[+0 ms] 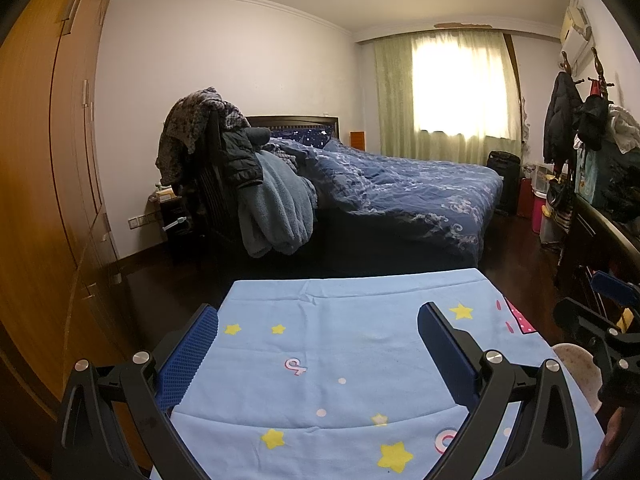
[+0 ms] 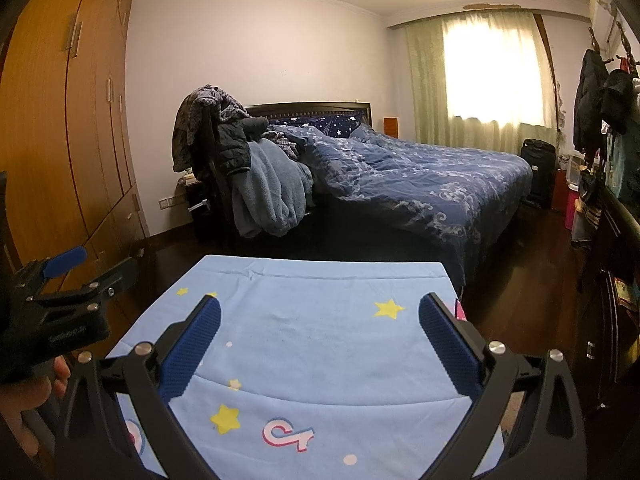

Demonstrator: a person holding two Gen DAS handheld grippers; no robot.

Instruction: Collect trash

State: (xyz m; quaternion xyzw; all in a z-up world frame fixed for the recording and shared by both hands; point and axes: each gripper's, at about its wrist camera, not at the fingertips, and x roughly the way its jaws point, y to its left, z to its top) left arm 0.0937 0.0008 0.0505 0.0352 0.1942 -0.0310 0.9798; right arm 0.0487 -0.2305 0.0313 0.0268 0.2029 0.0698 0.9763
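My left gripper (image 1: 318, 318) is open and empty, held above a table under a light blue cloth with yellow stars (image 1: 340, 320). My right gripper (image 2: 320, 310) is open and empty above the same cloth (image 2: 320, 332). I see no trash on the cloth in either view. The right gripper shows at the right edge of the left wrist view (image 1: 600, 320). The left gripper shows at the left edge of the right wrist view (image 2: 64, 280). A pale round object (image 1: 580, 372) sits at the cloth's right edge; I cannot tell what it is.
A bed with a blue quilt (image 1: 400, 192) stands beyond the table. A chair piled with clothes (image 1: 240, 168) is by its near left corner. Wooden wardrobes (image 1: 48, 160) line the left wall. A dark cabinet and hanging coats (image 1: 592, 152) fill the right side. Dark wood floor (image 1: 160, 280) surrounds the table.
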